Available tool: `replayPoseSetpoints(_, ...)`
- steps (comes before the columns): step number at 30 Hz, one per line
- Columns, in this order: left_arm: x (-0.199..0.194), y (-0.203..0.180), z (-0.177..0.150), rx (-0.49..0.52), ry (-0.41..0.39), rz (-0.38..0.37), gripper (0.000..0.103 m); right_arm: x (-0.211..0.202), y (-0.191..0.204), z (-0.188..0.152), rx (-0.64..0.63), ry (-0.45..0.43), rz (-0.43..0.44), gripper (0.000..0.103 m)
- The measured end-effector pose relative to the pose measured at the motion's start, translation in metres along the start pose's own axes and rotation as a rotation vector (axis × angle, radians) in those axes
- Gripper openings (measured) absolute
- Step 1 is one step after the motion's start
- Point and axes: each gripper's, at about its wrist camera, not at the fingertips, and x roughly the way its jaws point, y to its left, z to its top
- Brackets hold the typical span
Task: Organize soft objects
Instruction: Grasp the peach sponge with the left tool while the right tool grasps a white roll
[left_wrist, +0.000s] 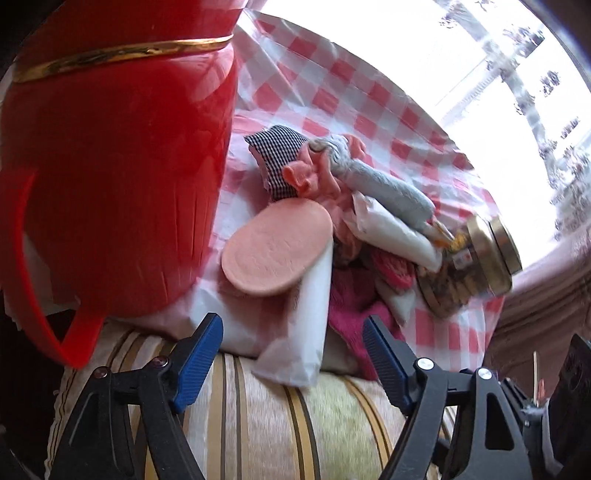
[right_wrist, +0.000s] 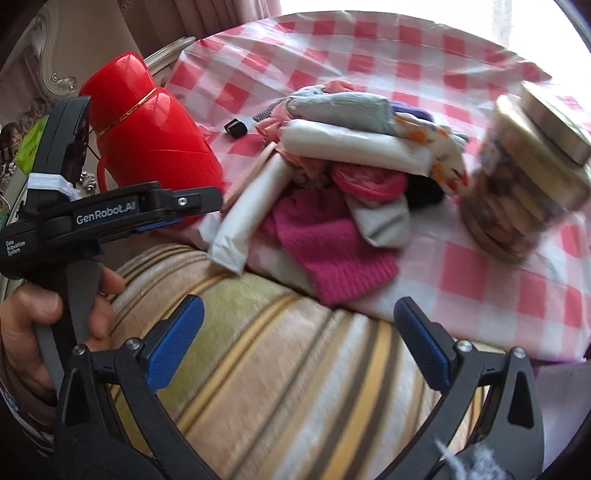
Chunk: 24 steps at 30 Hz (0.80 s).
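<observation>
Heap of soft objects piled on bench under red-and-white checked cloth, near its front edge. All positions below given relative to heap.

Nearest, in front of heap: striped cushion, cream with gold and brown bands, butting against cloth edge. Right tool over cushion, short of heap; jaws spread wide, nothing between blue pads. Left tool also in front of heap, jaws apart, no grip; folded white piece seen between its fingertips, contact not evident. In right wrist view, left tool seen side-on at heap's left, held by a hand.

Front of heap: bright pink knit piece spilling toward cushion. Left front: long white folded piece leaning on round peach pad. Middle: pale folded cloths stacked, crumpled pink items beneath. Top: grey plush toy lying across; black-and-white checked fabric behind peach pad.

Left of heap: red thermos jug with gold band and handle, just beside heap. Right of heap: clear jar with gold lid, filled with biscuit-like contents, blurred. Behind heap: small black object on cloth, identity unclear.

Farthest: bright window beyond bench.
</observation>
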Motion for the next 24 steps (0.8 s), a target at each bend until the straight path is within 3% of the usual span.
replayPoseSetpoints(4, 0.015, -0.005, 0.015, 0.012, -0.019, 0.051, 0.083, 0.028, 0.005, 0.014, 0.022, 0.054, 0.085, 0.101)
replayPoseSetpoints(8, 0.023, -0.022, 0.025, 0.173, -0.021, 0.163, 0.083, 0.046, 0.012, 0.025, 0.033, 0.089, 0.116, 0.091)
replayPoseSetpoints(15, 0.013, -0.035, 0.026, 0.314, -0.028, 0.167, 0.08, 0.074, 0.026, 0.037, 0.074, 0.124, 0.16, 0.084)
replayPoseSetpoints(17, 0.016, -0.039, 0.027, 0.336, -0.016, 0.158, 0.068, 0.081, 0.027, 0.039, 0.093, 0.129, 0.16, 0.078)
replayPoseSetpoints(20, 0.026, -0.046, 0.028, 0.368, 0.011, 0.167, 0.06, 0.089, 0.021, 0.04, 0.145, 0.129, 0.154, 0.071)
replayPoseSetpoints(24, 0.035, -0.044, 0.035, 0.359, 0.018, 0.172, 0.058, 0.097, 0.015, 0.042, 0.187, 0.124, 0.158, 0.066)
